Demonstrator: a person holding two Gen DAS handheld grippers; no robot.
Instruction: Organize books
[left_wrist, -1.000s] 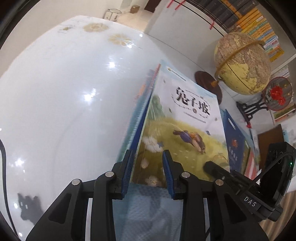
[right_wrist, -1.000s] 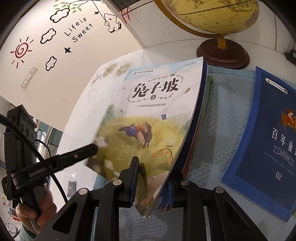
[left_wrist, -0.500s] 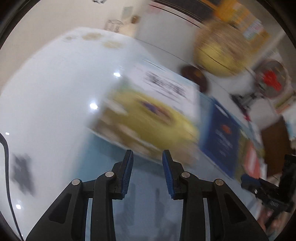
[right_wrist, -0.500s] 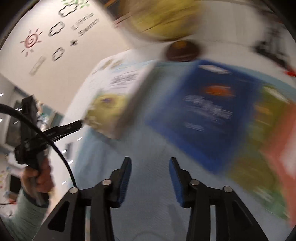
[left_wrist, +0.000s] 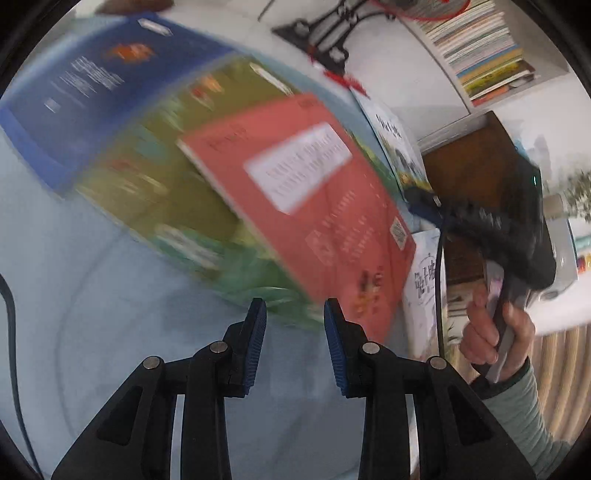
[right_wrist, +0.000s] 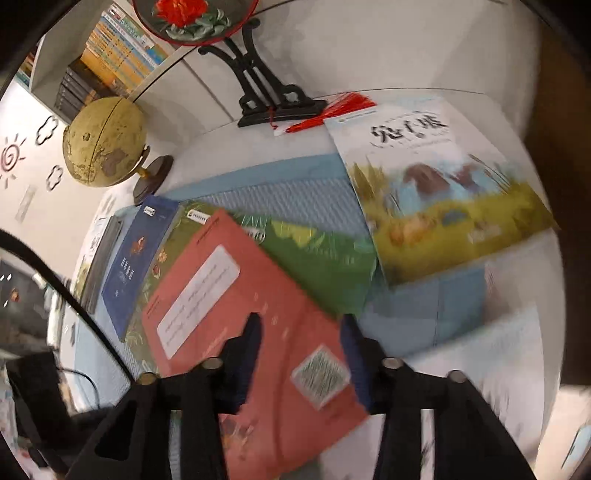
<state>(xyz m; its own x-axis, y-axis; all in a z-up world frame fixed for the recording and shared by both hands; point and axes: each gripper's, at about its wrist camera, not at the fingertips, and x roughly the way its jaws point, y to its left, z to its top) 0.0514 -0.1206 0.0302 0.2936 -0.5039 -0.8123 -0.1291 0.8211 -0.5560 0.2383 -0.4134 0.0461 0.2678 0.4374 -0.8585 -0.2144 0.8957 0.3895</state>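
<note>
1. The left wrist view alone shows the person's right hand (left_wrist: 495, 332) in a pale green sleeve (left_wrist: 524, 413), gripping the handle of the right gripper (left_wrist: 424, 205), whose tip reaches towards the books from the right.
2. Only the right wrist view shows the globe (right_wrist: 105, 142) on its round wooden base, the black ornament stand (right_wrist: 258, 92) with a red tassel (right_wrist: 332, 110), and a shelf of books (right_wrist: 118, 51) at upper left.
3. The left gripper (left_wrist: 294, 325) hovers over the pale blue mat (left_wrist: 110, 314). Its blue pads (left_wrist: 256, 339) stand apart with nothing between them, just short of the book edges.
4. The right gripper's jaws are closing, with the lower part of the red book (right_wrist: 258, 332) seen between them. Blur hides whether the pads touch its cover.
5. The red book lies on top of the spread, tilted. It bears a white text panel and a square code patch near its lower corner.
6. Under it lies a green book (right_wrist: 317, 258). A dark blue book (right_wrist: 136, 254) lies to the left, partly under the green one.
7. A picture book (right_wrist: 443, 192) with a grassy cover and Chinese title lies to the right on the mat.
</note>
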